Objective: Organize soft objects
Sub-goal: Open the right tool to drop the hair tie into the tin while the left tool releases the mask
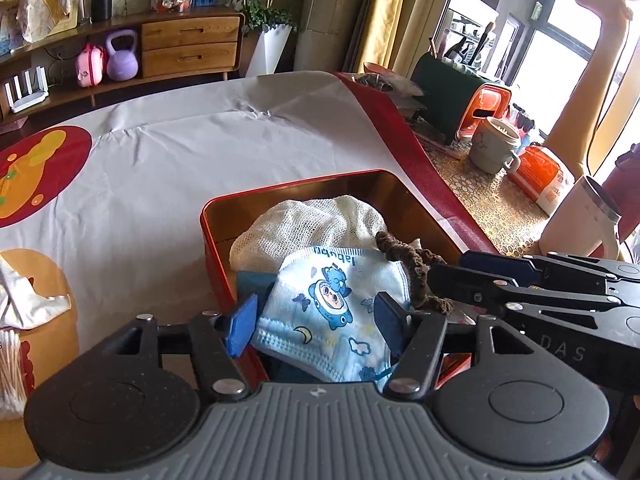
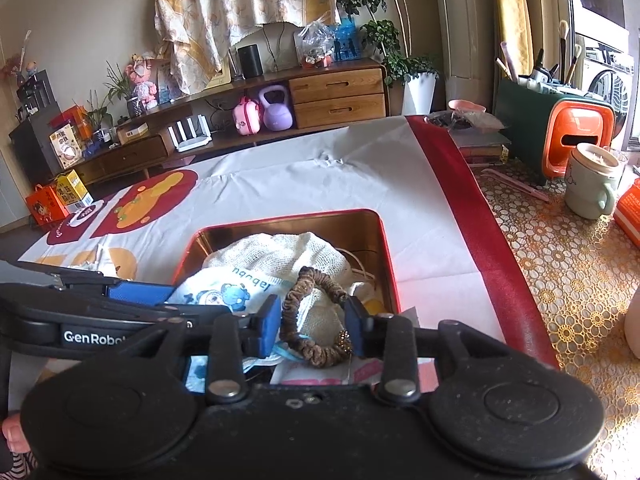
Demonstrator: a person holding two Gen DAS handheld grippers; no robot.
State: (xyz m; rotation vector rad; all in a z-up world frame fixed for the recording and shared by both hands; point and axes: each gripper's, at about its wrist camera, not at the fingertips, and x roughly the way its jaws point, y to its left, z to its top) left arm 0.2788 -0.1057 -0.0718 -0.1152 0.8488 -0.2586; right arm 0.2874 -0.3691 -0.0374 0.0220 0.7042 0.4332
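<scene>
A red tin box (image 1: 304, 189) (image 2: 390, 264) with a gold inside stands on the white cloth. It holds a white mesh cloth (image 1: 308, 222) (image 2: 272, 254), a blue cartoon face mask (image 1: 332, 312) (image 2: 224, 292) and a brown scrunchie (image 1: 420, 260) (image 2: 316, 320). My left gripper (image 1: 316, 322) is open, its blue pads on either side of the mask over the box's near end. My right gripper (image 2: 314, 322) is open around the scrunchie, and it shows from the side in the left wrist view (image 1: 472, 280).
A white cloth scrap (image 1: 28, 300) and a pack of cotton swabs (image 1: 10, 368) lie at the left. A mug (image 1: 494, 146) (image 2: 592, 182), an orange and green organizer (image 1: 460, 98) (image 2: 560, 136), an orange pack (image 1: 540, 176) and a white kettle (image 1: 580, 220) stand right of the red band (image 2: 472, 216).
</scene>
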